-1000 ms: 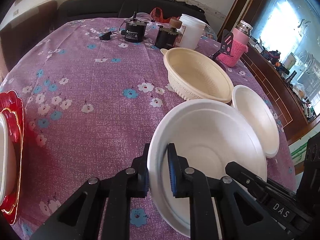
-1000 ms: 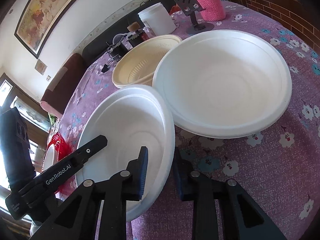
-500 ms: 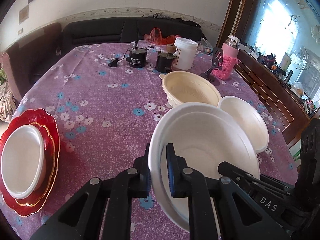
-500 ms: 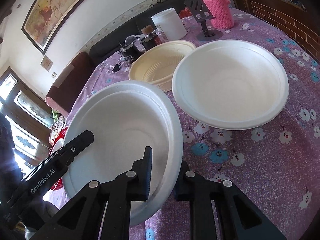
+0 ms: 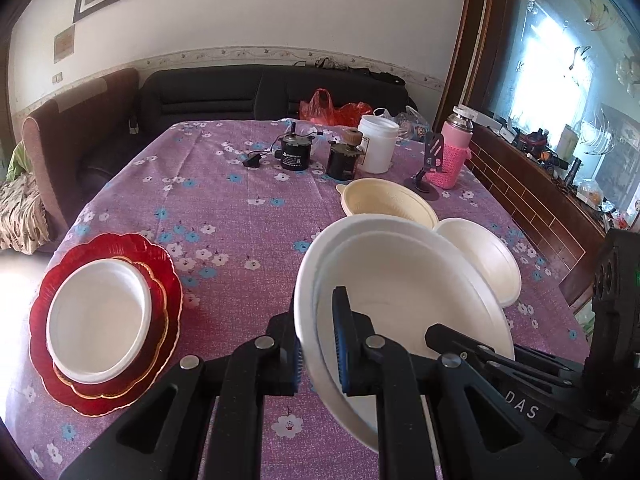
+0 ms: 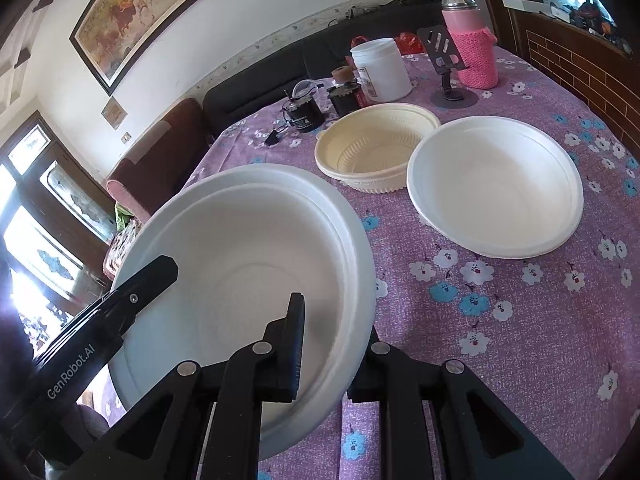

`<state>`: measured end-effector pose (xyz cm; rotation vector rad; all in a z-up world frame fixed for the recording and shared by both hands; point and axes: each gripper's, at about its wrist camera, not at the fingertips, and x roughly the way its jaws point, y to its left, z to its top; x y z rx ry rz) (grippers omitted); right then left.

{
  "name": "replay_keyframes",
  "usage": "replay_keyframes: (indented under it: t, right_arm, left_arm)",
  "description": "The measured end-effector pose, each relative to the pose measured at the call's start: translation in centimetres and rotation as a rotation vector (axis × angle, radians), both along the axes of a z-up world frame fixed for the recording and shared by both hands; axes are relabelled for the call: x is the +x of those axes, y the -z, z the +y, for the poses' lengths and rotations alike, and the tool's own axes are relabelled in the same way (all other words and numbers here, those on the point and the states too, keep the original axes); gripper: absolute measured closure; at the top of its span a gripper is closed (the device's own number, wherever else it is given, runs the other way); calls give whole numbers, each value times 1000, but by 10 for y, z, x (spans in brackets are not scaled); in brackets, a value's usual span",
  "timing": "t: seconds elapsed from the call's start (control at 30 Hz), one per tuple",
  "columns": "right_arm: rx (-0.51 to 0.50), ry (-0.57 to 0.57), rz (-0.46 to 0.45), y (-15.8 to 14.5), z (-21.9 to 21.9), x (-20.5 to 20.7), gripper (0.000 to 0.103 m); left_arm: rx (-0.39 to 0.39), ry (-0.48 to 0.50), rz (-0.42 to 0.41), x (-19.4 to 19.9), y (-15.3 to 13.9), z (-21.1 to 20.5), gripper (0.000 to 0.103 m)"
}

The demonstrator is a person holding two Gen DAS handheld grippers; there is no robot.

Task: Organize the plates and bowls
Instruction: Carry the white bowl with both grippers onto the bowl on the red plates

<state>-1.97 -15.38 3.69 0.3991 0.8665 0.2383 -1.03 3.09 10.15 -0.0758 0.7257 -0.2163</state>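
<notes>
Both tools have risen from the surface (image 5: 224, 216), carrying the white bowl (image 5: 400, 300) up between them. The cream bowl (image 5: 390, 204) and second white bowl (image 5: 484, 260) now look smaller and lower. The red plates (image 5: 160, 264) have come fully into the left view.

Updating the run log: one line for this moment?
left gripper: shut on white bowl | right gripper: shut on same bowl | bowl: off tablecloth
</notes>
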Motion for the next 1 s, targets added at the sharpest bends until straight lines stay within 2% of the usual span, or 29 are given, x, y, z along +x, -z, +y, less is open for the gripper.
replay_keyframes:
  t: [0.23, 0.47, 0.7, 0.87, 1.0]
  right_arm:
    - [-37, -44, -26, -12, 25, -1, 86]
    - [-80, -126, -58, -31, 67, 10, 86]
    - [-136, -257, -102, -50, 143, 30, 86]
    - [-208, -358, -86, -40, 208, 47, 85]
    - [-264, -402, -65, -28, 242, 57, 85]
  left_arm:
    - [-24, -42, -29, -9, -8, 27, 91]
    - [-43, -128, -57, -15, -18, 74, 91]
    - [-52, -283, -49, -13, -16, 148, 90]
    - [-52, -384, -10, -6, 0, 198, 90]
    - [-79, -417, 31, 1, 15, 226, 90]
